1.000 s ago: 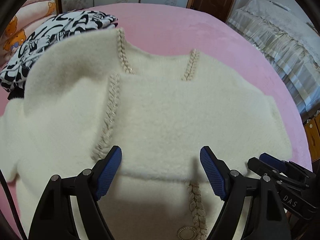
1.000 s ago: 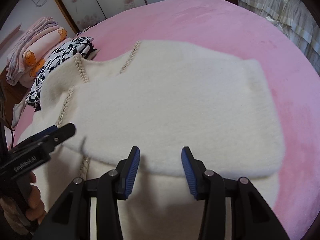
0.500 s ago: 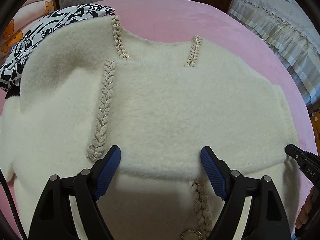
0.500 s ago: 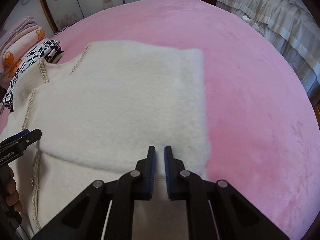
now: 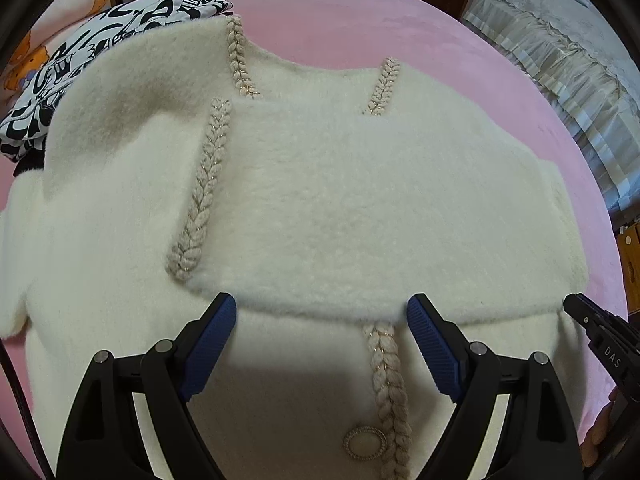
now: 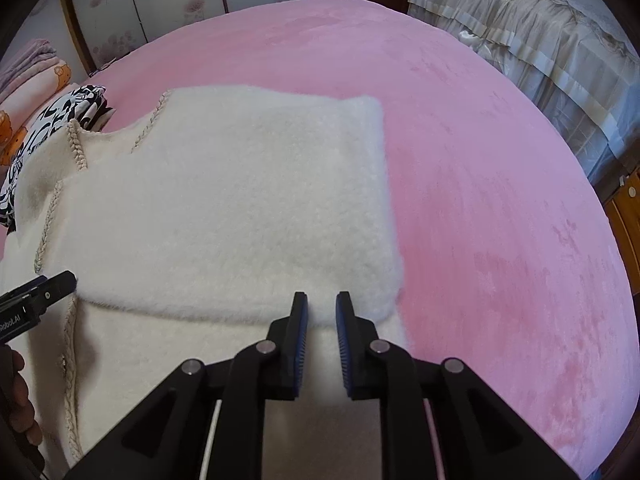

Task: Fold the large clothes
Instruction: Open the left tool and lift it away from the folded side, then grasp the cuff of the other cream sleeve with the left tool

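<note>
A fluffy cream cardigan with braided trim lies on the pink bedspread. One sleeve is folded across its chest, its cuff edge near the bottom. My left gripper is open and empty, just short of that cuff edge. In the right wrist view the cardigan fills the left half. My right gripper hovers at the folded sleeve's lower right edge, jaws a narrow gap apart with nothing between them. Each gripper's tip shows at the edge of the other's view.
A black-and-white patterned garment lies at the cardigan's far left shoulder, beside stacked pink blankets. A bed with a beige ruffled cover stands to the right. Bare pink bedspread spreads right of the cardigan.
My right gripper moved right along the sleeve edge and its jaws narrowed from wide open to a small gap. The left gripper stayed open and crept slightly forward.
</note>
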